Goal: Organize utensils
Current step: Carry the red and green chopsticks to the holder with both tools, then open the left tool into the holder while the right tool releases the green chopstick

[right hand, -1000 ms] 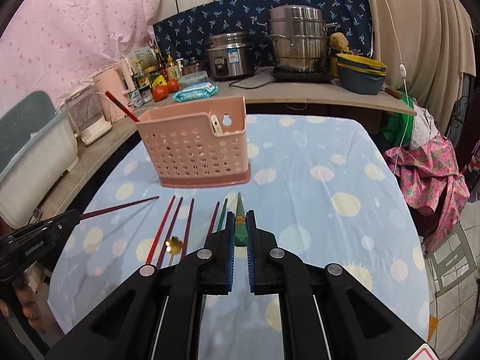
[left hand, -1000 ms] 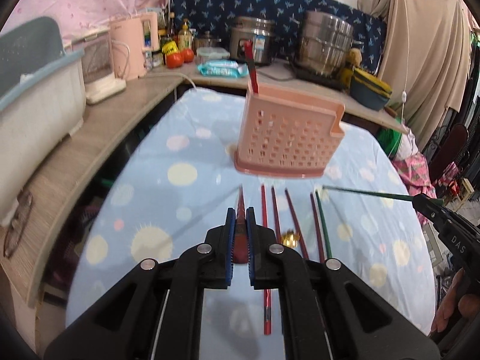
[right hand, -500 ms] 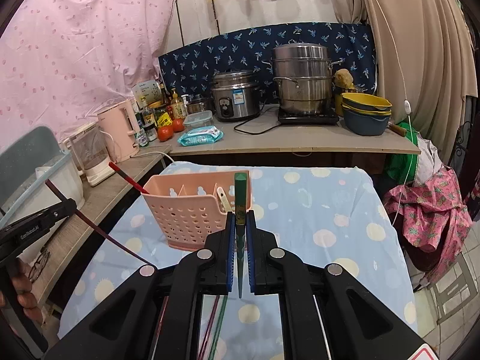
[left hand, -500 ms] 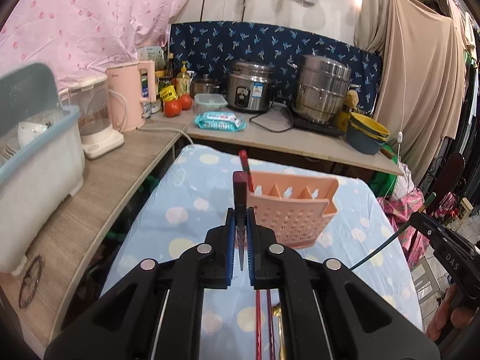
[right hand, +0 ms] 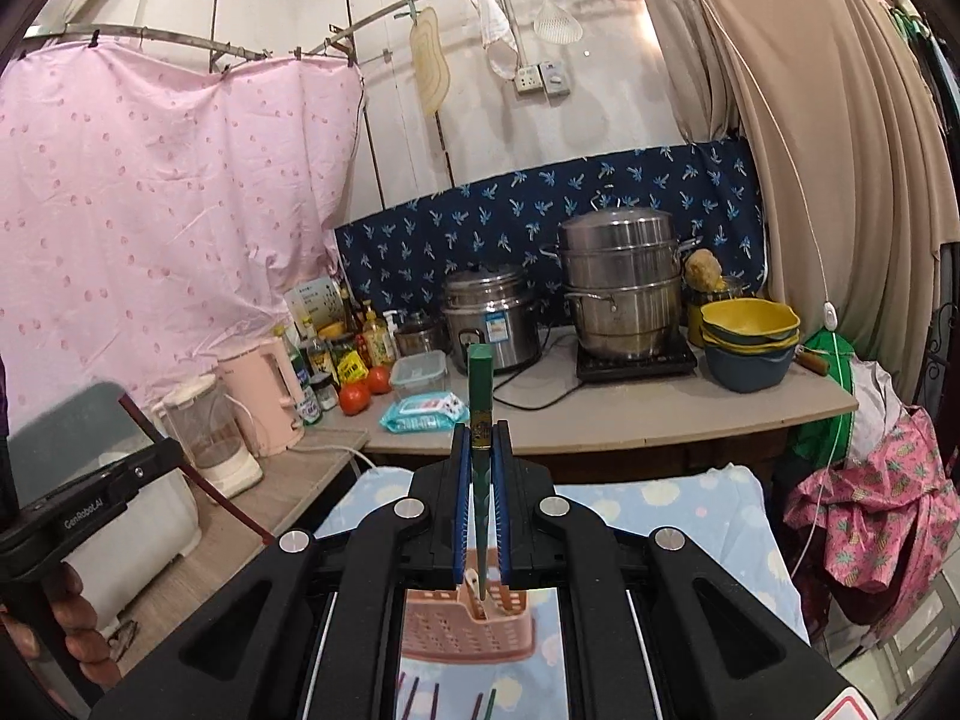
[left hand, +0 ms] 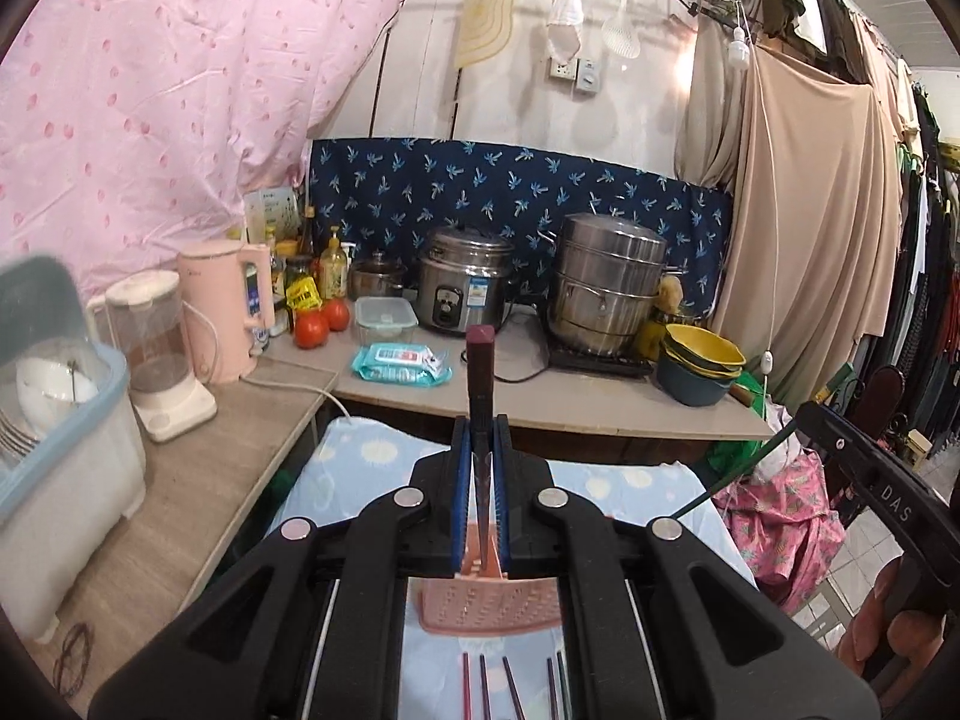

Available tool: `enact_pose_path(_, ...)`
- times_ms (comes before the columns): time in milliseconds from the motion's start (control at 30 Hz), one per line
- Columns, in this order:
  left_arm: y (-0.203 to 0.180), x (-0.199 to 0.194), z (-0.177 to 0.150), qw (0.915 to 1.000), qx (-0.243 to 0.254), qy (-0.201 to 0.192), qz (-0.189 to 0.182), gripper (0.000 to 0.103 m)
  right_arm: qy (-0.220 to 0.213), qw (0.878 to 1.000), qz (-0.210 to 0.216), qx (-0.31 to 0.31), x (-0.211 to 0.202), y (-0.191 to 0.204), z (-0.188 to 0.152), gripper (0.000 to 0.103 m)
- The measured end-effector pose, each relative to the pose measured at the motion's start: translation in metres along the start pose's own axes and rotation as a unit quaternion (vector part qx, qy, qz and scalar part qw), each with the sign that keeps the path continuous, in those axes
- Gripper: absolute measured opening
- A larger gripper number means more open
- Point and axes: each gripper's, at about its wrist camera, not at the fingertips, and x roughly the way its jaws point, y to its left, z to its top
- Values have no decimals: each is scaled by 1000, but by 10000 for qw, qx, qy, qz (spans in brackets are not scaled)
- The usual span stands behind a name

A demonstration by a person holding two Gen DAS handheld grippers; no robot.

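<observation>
A: Since each chopstick is light, stiff and slick, where's the grip?
B: Mid-shaft. Left tongs [left hand: 482, 492] pinch the red chopstick [left hand: 480, 384], right tongs [right hand: 482, 495] the green chopstick [right hand: 480, 402], both upright above the pink basket [right hand: 465, 627].

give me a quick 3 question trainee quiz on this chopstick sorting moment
1. True or false: the left gripper holds a green chopstick.
2. What pink object lies below both grippers? A) kettle B) utensil basket C) bowl
3. Fill in: the right gripper is shut on a ____ chopstick.

Key:
1. False: it grips a dark red chopstick.
2. B, the utensil basket.
3. Green: the green chopstick.
</observation>
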Motion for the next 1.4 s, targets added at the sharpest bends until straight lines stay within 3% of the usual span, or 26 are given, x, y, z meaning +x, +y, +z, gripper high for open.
enact_pose_path(167, -3, 25, -1, 9998, 55, 136, 138, 7, 199, 9994, 259, 128, 30, 8, 2, 7)
enact_pose_path(333, 2, 51, -17, 9989, 31, 401, 237, 7, 640, 9974, 303, 149, 66, 11, -22, 7)
enact_pose_path(567, 6, 78, -36, 9969, 11, 710, 349, 7, 1064, 9941, 186, 89, 99, 7, -48, 7)
enact_pose_path(733, 5, 87, -42, 9959, 5, 796, 427, 7, 1170, 9931, 98, -43, 108, 9, -54, 7)
enact_pose_path(800, 5, 88, -45, 9955, -11, 805, 505, 7, 1124, 9936, 17, -79, 107, 9, -56, 12)
enact_pose_path(833, 6, 88, -46, 9953, -13, 803, 541, 9, 1123, 9936, -15, -103, 107, 9, -57, 13)
enact_pose_path(933, 6, 85, -47, 9948, -44, 759, 682, 40, 1057, 9943, -58, -105, 101, 8, -58, 28)
enact_pose_path(1000, 5, 81, -47, 9948, 19, 696, 742, 41, 1003, 9948, -90, -124, 96, 8, -58, 33)
enact_pose_path(1400, -2, 53, -57, 9956, 159, 617, 683, 43, 936, 9952, -127, -251, 55, 13, -69, 34)
